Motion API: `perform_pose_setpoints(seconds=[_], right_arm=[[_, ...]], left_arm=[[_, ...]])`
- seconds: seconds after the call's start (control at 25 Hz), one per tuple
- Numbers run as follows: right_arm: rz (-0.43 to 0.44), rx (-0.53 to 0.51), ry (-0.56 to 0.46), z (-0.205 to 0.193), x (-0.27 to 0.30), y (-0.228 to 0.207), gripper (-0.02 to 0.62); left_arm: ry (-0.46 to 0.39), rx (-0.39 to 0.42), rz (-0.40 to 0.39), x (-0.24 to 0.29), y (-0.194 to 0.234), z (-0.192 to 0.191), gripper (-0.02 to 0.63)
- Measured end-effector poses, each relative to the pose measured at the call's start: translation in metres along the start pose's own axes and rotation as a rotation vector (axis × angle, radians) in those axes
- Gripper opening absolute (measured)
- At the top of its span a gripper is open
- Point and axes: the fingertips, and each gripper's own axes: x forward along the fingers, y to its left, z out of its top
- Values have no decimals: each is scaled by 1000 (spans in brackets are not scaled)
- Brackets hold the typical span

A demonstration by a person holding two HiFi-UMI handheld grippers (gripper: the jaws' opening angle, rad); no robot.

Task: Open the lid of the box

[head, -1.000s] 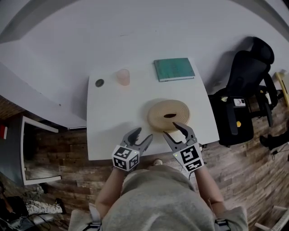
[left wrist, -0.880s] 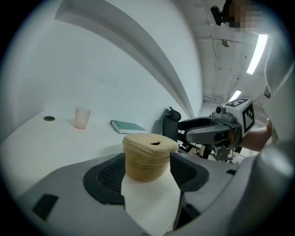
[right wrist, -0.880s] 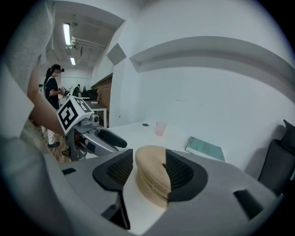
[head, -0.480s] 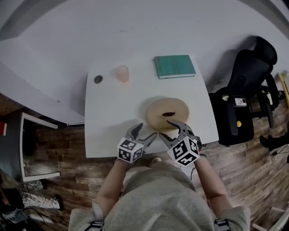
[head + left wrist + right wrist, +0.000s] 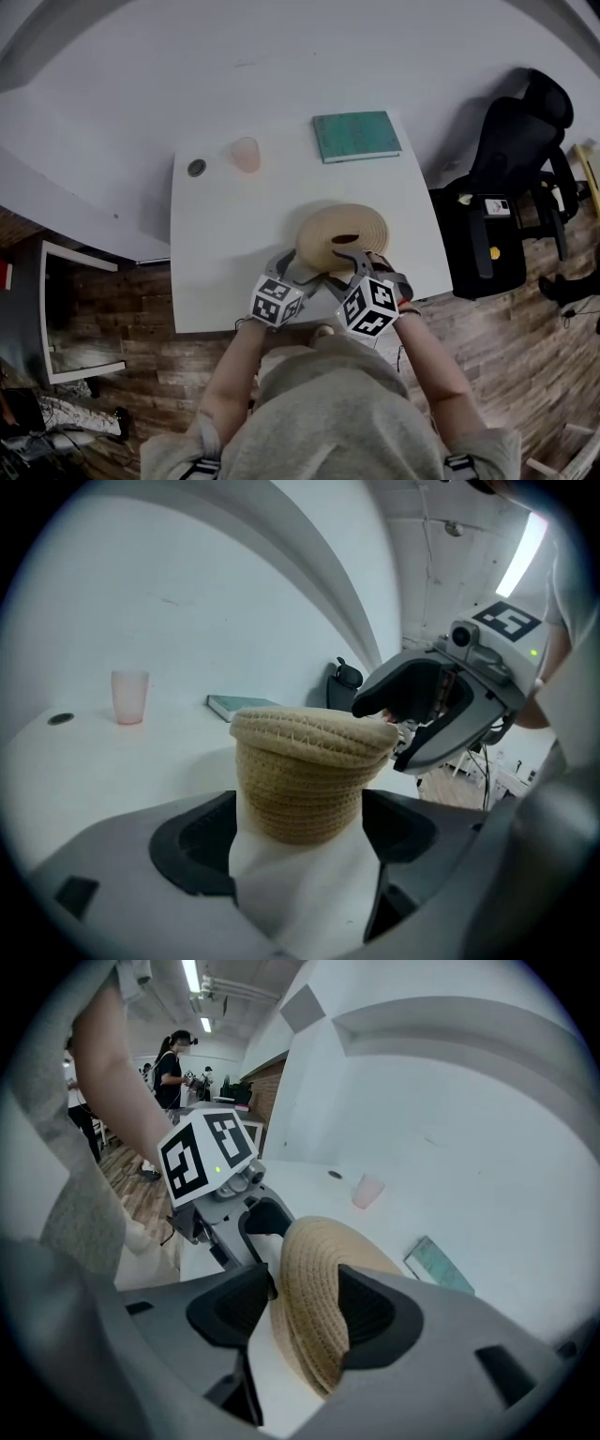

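Both my tongs have dropped and closed in on the woven box [image 5: 339,228] since a second ago. The left gripper [image 5: 302,270] now sits at the box's near-left side and the right gripper [image 5: 354,262] at its near edge. Both pairs of jaws have just been opening and stand spread: the left pair straddles the box's body, the right pair the rim of its lid [image 5: 314,1297]. The box rests on the white table [image 5: 216,253], with a pink cup [image 5: 245,155] and a green book [image 5: 356,136] beyond it
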Motion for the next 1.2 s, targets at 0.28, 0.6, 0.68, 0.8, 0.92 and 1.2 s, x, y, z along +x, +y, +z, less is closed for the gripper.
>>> perform_pose_setpoints(seconds=[0.28, 0.6, 0.68, 0.8, 0.92, 1.2], right_arm=[[14, -76, 44, -2, 15, -4, 200], [18, -132, 47, -4, 19, -1, 169], [16, -139, 46, -3, 19, -1, 165], [15, -148, 44, -3, 18, 0, 157], [13, -153, 42, -4, 18, 0, 152], [5, -168, 32, -2, 10, -1, 140]], left_arm=[[41, 35, 1, 15, 4, 0, 391], [47, 38, -28, 18, 3, 0, 390], [45, 35, -27, 18, 3, 0, 390], [46, 34, -24, 18, 3, 0, 390], [48, 33, -23, 18, 2, 0, 390], [48, 32, -10, 17, -1, 0, 390]])
